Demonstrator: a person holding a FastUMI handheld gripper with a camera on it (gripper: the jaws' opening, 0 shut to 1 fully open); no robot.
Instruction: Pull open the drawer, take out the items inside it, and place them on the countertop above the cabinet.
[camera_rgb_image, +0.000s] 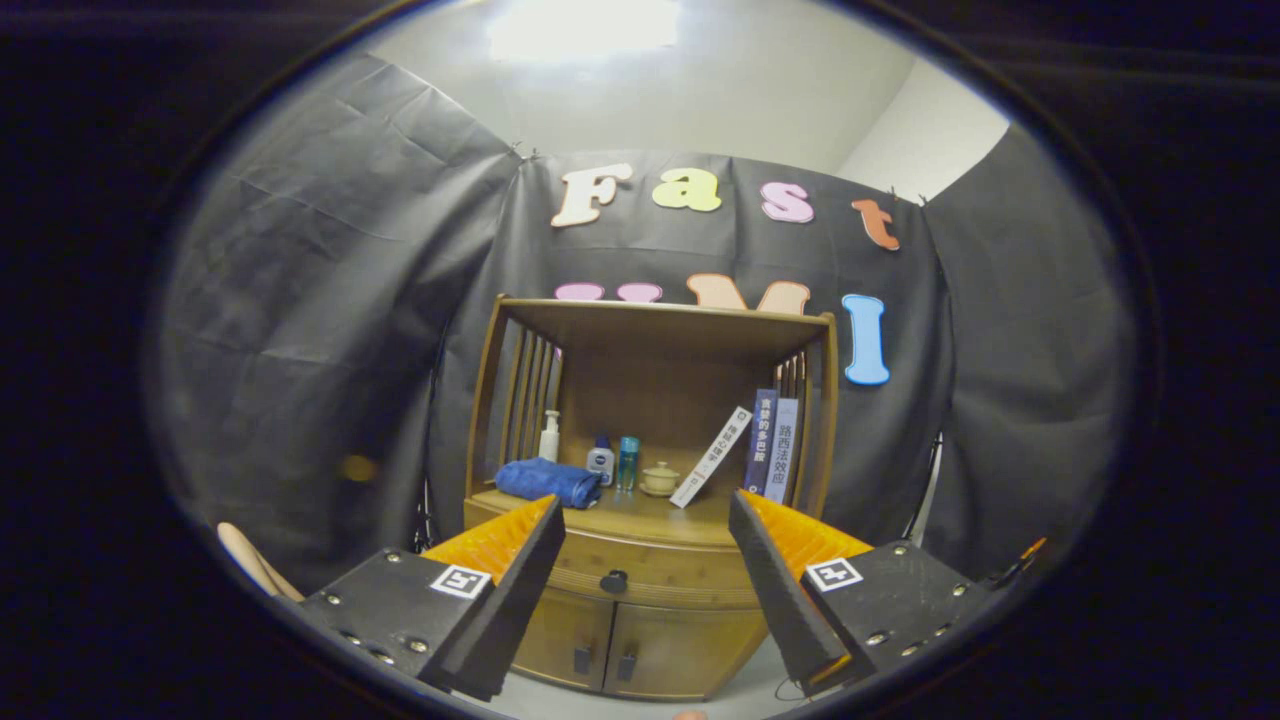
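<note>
A wooden cabinet (655, 640) stands ahead against the black cloth wall. Its drawer (650, 575) is closed, with a dark round knob (613, 581) at the middle of its front. The knob lies beyond my fingers and between their lines, some way off. My gripper (645, 515) is open, with nothing between the fingers. The countertop (640, 520) above the drawer carries a folded blue towel (548, 481), a white pump bottle (549, 437), two small bottles (614, 462), a small lidded cup (660, 479) and three books (765, 445).
Two small doors (625, 645) with dark handles sit below the drawer. An open wooden shelf frame (660, 330) with slatted sides rises over the countertop. A pale curved object (250, 560) lies low, beside the left finger. Black cloth hangs on both sides.
</note>
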